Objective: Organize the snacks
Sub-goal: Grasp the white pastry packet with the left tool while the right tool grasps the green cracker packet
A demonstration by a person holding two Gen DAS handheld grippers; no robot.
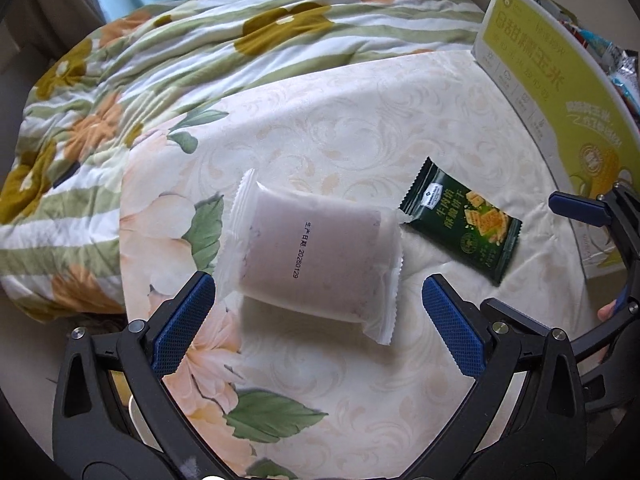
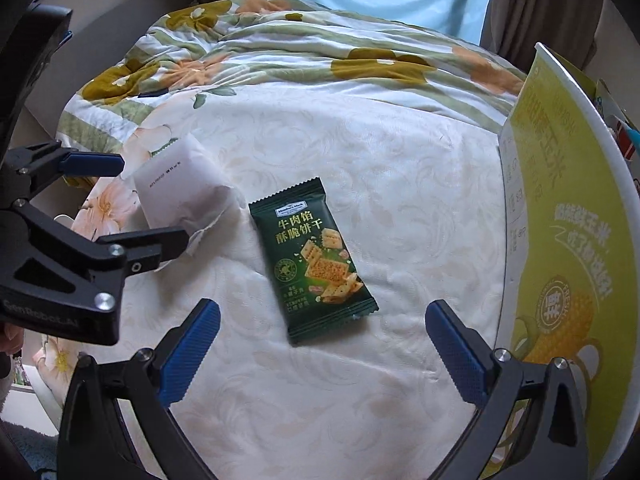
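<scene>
Floral bedspread (image 2: 360, 168): green packet (image 2: 314, 264) lies lengthwise ahead of spread right gripper (image 2: 322, 340); left gripper (image 1: 318, 320), spread, faces white packet (image 1: 316, 252).

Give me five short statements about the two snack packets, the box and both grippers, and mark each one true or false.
1. The white packet lies flat on the cream cloth. True.
2. The dark green biscuit packet is already inside the yellow box. False: it lies on the cloth, beside the box and apart from it.
3. The left gripper is open, with nothing between its fingers. True.
4. The right gripper is shut on the green packet. False: it is open, and the packet lies just ahead of its fingertips.
5. The white packet lies on the side of the green packet nearer the yellow box. False: it lies on the far side, away from the box.
</scene>
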